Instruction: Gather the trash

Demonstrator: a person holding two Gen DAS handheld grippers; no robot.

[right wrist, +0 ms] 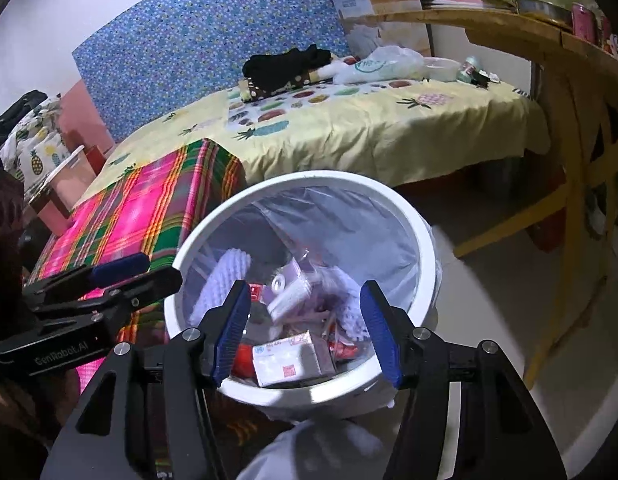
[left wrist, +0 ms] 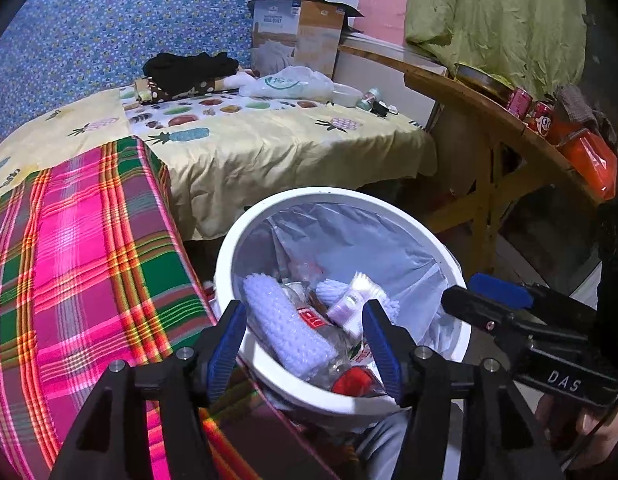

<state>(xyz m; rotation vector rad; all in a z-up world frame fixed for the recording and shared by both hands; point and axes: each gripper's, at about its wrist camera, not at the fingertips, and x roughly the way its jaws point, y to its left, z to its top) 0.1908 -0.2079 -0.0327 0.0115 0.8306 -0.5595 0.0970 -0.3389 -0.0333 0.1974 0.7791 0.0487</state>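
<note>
A white trash bin lined with a clear bag stands on the floor beside the bed; it also shows in the right wrist view. It holds several pieces of trash: white foam netting, a pack of cotton swabs, a small carton and a red wrapper. My left gripper is open and empty above the bin's near rim. My right gripper is open and empty above the bin too. Each gripper appears from the side in the other's view.
A pink and green plaid cloth covers the bed's near end, with a yellow pineapple sheet beyond. A white plastic bag, black clothes and a cardboard box lie at the far end. A wooden table with red cans stands right.
</note>
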